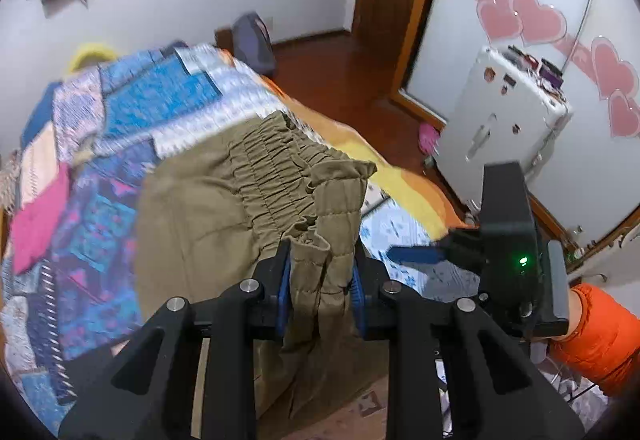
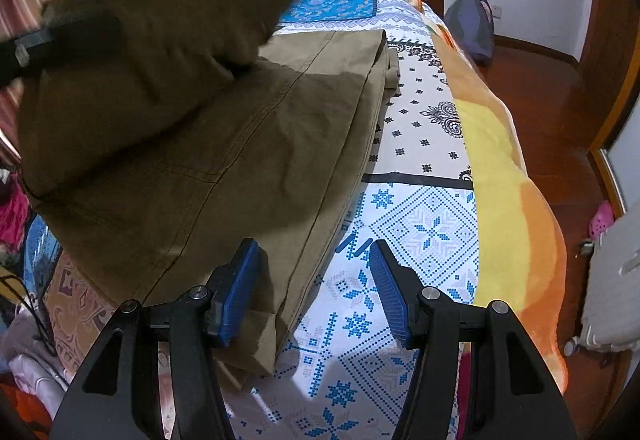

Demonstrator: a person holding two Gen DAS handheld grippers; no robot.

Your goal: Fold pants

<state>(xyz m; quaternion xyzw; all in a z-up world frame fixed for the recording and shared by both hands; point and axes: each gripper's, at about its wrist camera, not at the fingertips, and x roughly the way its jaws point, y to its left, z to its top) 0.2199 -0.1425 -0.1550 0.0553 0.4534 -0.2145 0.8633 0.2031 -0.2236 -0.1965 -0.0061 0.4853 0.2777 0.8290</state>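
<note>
Now, pants: olive pants (image 1: 224, 208) lie on the bed (image 2: 424, 224), spread over its patterned quilt (image 1: 120, 112); the gathered waistband (image 1: 276, 168) is lifted off the bed and looks blurred.
Left gripper: the left gripper (image 1: 320, 284) is clamped on a bunch of waistband cloth, its blue pads (image 1: 283, 292) pressing in from both sides.
Right gripper: the right gripper (image 2: 314, 288) stands wide apart with nothing between its fingers; the left finger is over the near edge of the pants, the right one over the bare blue-and-white quilt just beside them.
Folded part: in the right wrist view the raised part hangs over the flat part of the pants (image 2: 240, 168), casting a shadow on it.
Leg ends: the far end of the flat part reaches toward the far end of the bed.
Blanket: an orange and yellow blanket (image 2: 504, 176) runs along the bed's right edge.
Floor: a reddish wooden floor (image 2: 552, 100) lies beside the bed, with a pink shoe (image 2: 601, 218) near a white suitcase (image 1: 504, 120).
Sleeve: an orange sleeve (image 1: 596, 336) shows behind the right gripper in the left wrist view.
</note>
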